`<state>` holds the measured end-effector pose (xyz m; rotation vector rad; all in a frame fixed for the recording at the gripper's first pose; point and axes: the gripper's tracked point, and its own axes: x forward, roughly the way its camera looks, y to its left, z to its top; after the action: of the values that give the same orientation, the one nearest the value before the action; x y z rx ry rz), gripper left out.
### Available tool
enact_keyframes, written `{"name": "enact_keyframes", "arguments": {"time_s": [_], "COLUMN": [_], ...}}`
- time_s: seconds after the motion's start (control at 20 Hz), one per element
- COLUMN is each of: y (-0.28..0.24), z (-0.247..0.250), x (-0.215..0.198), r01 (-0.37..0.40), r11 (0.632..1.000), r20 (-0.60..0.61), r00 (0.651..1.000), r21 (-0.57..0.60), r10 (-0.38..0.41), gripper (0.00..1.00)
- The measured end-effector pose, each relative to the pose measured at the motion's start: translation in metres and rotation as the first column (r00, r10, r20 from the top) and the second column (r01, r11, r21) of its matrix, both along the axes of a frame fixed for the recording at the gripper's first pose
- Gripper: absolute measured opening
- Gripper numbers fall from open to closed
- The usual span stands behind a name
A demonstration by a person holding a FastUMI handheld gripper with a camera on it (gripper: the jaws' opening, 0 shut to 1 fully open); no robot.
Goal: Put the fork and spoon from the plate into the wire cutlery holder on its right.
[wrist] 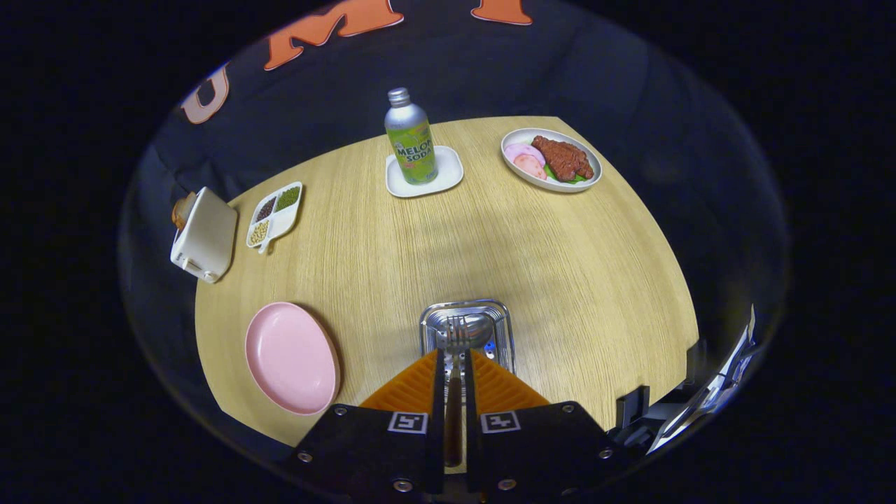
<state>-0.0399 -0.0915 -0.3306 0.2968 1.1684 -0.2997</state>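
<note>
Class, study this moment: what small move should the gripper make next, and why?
Probably open and let go. The gripper is shut on the fork, whose tines hang over the wire cutlery holder, where the spoon already lies; the pink plate sits bare.

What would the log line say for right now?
gripper: shut on fork | over cutlery holder | spoon: in holder | pink plate: bare

Count on table (pixel 560 266): one pink plate (pixel 290 357), one wire cutlery holder (pixel 467 329), one fork (pixel 455 336), one spoon (pixel 479 329), one soda bottle (pixel 410 138), one food plate (pixel 551 159), one divided dish (pixel 274 214), one toaster (pixel 204 235).
</note>
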Motion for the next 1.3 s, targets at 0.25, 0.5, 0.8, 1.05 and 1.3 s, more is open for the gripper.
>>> {"name": "enact_keyframes", "arguments": {"time_s": [0.25, 0.5, 0.8, 1.05, 1.3], "y": [-0.005, -0.022, -0.025, -0.016, -0.006], "z": [0.045, 0.106, 0.198, 0.276, 0.326], "x": [0.03, 0.059, 0.09, 0.098, 0.102], "r01": [0.014, 0.056, 0.113, 0.149, 0.168], "r11": [0.999, 0.988, 0.961, 0.945, 0.933], "r20": [0.189, 0.415, 0.669, 0.791, 0.848], "r00": [0.982, 0.91, 0.738, 0.594, 0.49], "r21": [-0.039, -0.141, -0.252, -0.291, -0.319], "r10": [-0.006, 0.007, 0.089, 0.149, 0.202], "gripper": [0.31, 0.52, 0.74, 0.88, 0.93]}}
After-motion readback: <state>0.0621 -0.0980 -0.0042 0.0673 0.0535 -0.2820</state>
